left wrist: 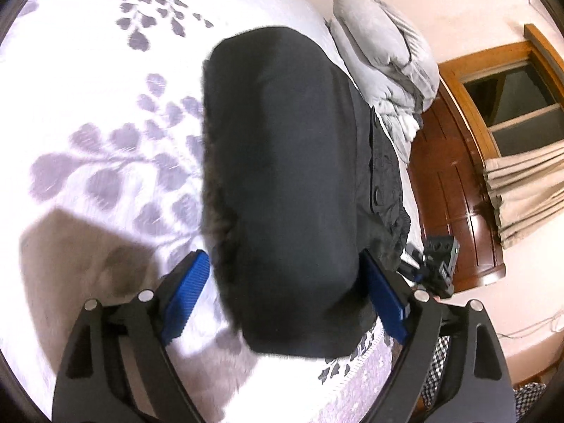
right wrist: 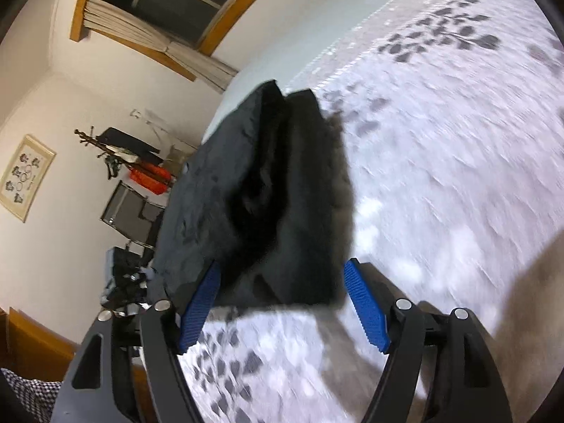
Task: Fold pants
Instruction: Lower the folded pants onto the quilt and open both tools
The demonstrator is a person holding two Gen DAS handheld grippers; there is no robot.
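Both grippers spread and empty, left gripper (left wrist: pixel 285 303) and right gripper (right wrist: pixel 282 303), with folded black pants (left wrist: pixel 282 176) lying on the bed (left wrist: pixel 88 88) just ahead between the fingers; fold looks released, next likely smoothing or another fold.

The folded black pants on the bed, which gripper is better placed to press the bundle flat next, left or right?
Probably left. The left gripper has open jaws straddling the near end of the pants. The right gripper sits just short of them, also open.
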